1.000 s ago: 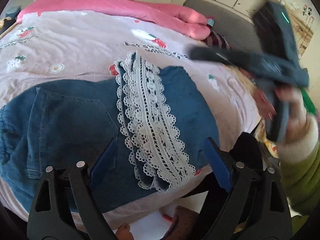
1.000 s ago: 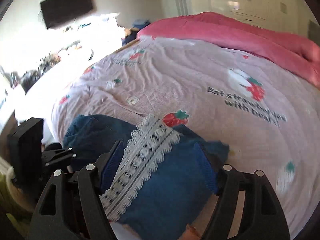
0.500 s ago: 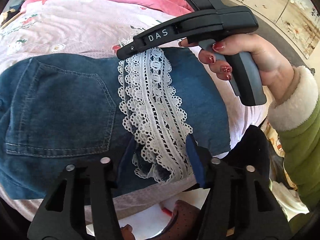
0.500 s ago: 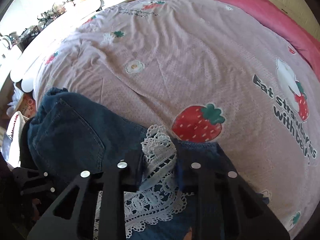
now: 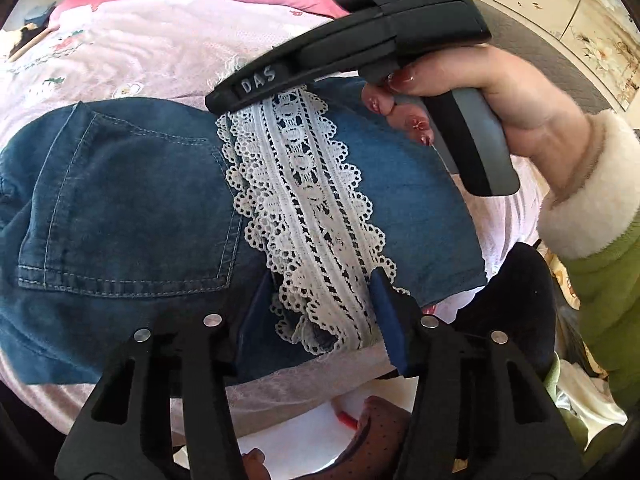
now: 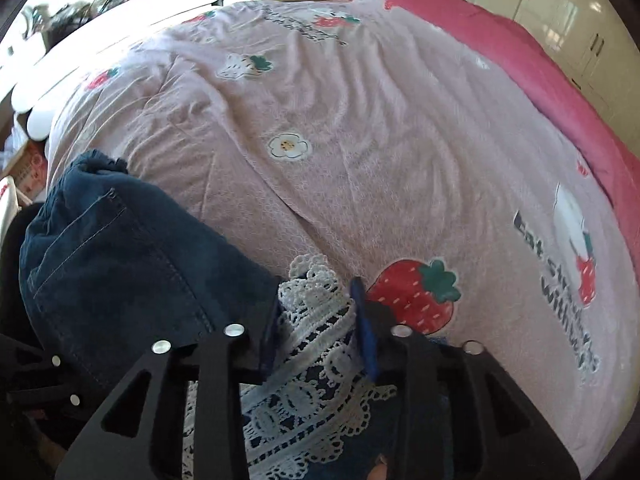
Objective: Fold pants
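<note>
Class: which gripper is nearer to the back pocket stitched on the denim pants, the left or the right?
Left. The left gripper grips the lace trim at the near edge, beside the back pocket. The right gripper grips the lace's far end, further away.

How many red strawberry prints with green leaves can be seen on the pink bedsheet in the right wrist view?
3 clear ones: a large red strawberry print beside the right gripper, one near the far text, one at far left. Smaller or hidden prints may exist.
</note>
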`<state>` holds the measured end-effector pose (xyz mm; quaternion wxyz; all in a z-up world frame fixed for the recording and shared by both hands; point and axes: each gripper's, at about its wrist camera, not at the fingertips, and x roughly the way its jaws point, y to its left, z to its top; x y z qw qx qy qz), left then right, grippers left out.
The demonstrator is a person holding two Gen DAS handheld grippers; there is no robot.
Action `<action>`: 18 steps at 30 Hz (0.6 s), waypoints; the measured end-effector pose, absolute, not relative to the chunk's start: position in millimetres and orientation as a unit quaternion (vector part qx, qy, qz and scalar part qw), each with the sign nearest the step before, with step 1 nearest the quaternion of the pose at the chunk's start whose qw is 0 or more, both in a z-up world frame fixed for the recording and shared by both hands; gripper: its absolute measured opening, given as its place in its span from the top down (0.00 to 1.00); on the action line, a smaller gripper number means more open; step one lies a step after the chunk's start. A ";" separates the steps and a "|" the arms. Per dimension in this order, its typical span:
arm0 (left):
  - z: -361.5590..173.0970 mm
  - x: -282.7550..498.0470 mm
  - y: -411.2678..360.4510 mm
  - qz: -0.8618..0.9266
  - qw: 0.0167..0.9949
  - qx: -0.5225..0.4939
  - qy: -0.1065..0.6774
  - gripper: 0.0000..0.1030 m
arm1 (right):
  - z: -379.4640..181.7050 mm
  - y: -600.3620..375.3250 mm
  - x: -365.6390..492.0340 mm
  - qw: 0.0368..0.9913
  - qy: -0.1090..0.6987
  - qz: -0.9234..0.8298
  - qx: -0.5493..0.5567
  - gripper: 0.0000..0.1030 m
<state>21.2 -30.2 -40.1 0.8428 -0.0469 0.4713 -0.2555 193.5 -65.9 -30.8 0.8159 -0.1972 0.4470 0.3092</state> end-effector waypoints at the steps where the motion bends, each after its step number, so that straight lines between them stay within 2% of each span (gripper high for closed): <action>1: -39.9 21.3 -30.0 -0.257 0.843 -0.047 0.471 0.59 | -20.1 -76.1 191.7 0.825 0.435 0.316 -0.173 0.57; 3: -38.6 21.8 -28.7 -0.260 0.841 -0.053 0.471 0.59 | 3.4 -100.6 184.8 0.847 0.404 0.317 -0.133 0.48; 6: -26.9 19.1 -22.5 -0.261 0.850 -0.055 0.454 0.59 | 35.5 -148.1 168.8 0.877 0.371 0.294 -0.084 0.47; 9: -2.6 14.4 -14.4 -0.260 0.869 -0.059 0.416 0.58 | 44.7 -181.0 151.5 0.888 0.362 0.277 -0.063 0.47; 14: 8.7 15.8 -37.9 -0.288 0.871 -0.042 0.397 0.57 | 14.5 -195.0 139.1 0.842 0.428 0.327 0.019 0.48; 18: -14.2 21.5 -64.8 -0.298 0.850 -0.025 0.435 0.57 | -10.3 -185.3 144.8 0.837 0.451 0.311 -0.006 0.48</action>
